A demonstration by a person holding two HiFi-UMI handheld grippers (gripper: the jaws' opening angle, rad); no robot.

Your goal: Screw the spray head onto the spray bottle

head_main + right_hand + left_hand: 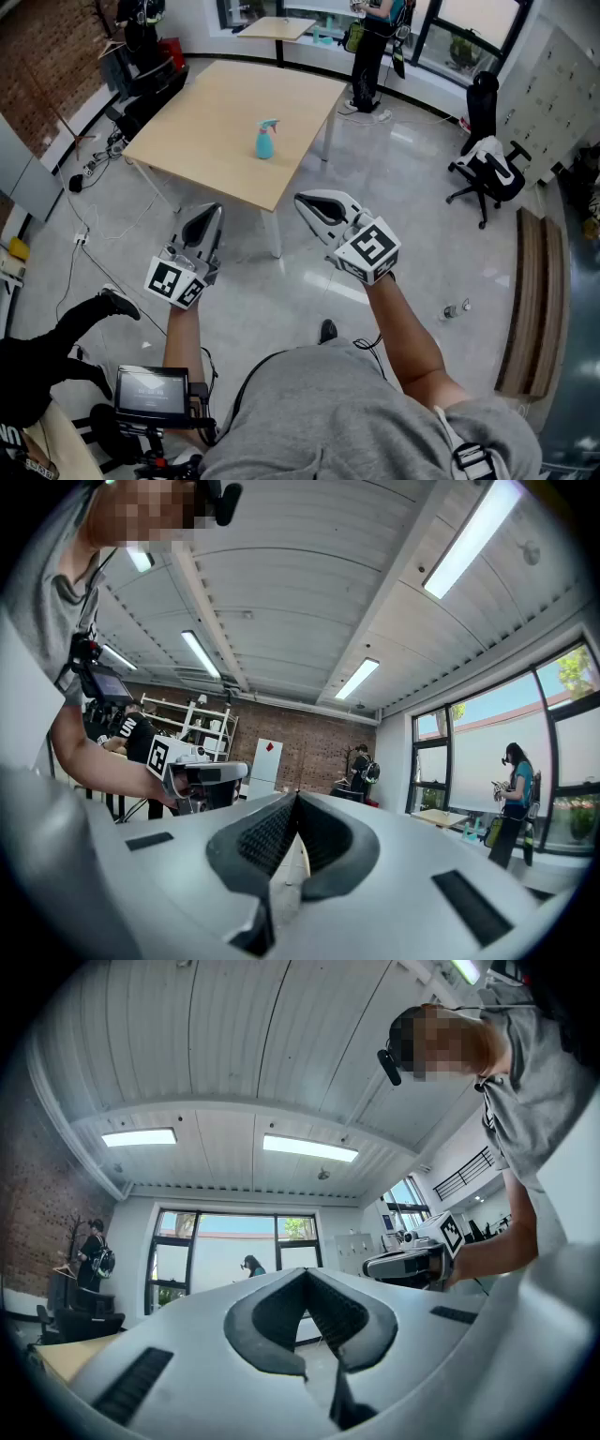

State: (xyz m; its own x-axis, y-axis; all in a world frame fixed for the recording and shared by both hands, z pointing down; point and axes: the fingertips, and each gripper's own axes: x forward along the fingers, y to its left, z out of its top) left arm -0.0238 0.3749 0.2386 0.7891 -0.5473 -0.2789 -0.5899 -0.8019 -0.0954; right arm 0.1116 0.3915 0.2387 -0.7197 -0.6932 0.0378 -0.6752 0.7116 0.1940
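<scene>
Arms outstretched — left claw, right claw

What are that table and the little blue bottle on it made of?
Table: pale wood or laminate, judging by its even tan, matte top. Bottle: probably plastic, given its uniform blue-green colour; too small to be sure.

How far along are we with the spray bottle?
Done: unclear. The spray bottle stands on the table, a spray head seemingly on top, tightness unreadable. In hand: nothing; left tongs and right tongs are shut, empty, short of the table. Left: reach it and check.
</scene>
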